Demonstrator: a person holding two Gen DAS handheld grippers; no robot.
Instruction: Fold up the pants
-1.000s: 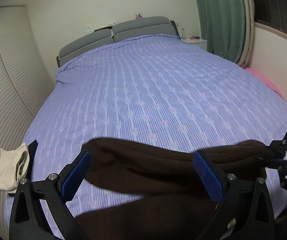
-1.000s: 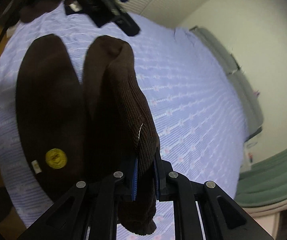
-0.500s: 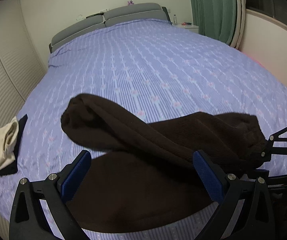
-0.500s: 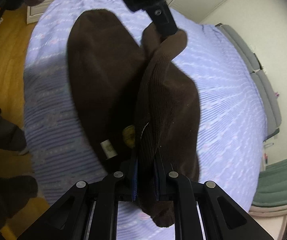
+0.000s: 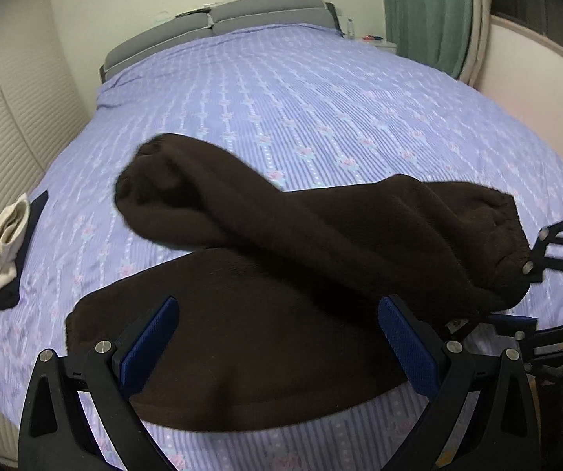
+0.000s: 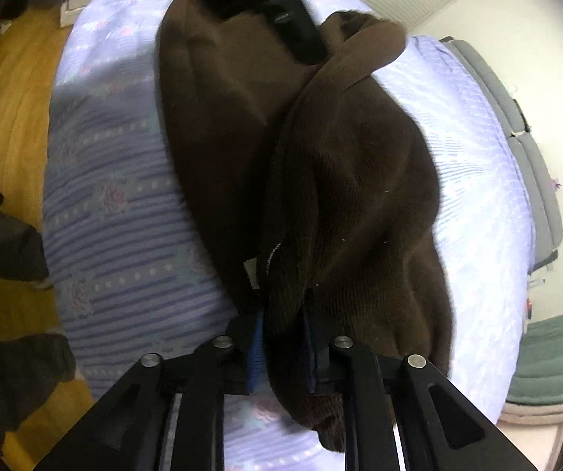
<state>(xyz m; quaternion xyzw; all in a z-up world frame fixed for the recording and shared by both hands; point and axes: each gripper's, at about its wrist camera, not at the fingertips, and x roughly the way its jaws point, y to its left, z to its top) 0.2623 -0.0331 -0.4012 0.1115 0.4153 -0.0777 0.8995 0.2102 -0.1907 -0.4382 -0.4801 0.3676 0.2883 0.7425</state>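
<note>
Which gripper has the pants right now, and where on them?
The right gripper is shut on the brown pants, pinching a bunched fold at their near end. The left gripper is open over them, holding nothing.

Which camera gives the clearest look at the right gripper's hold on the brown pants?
The right wrist view: the right gripper has both blue pads pinched on a bunched edge of the brown pants. The left wrist view shows only its black frame at the right edge, behind the pants; the pinch itself is mostly hidden.
</note>
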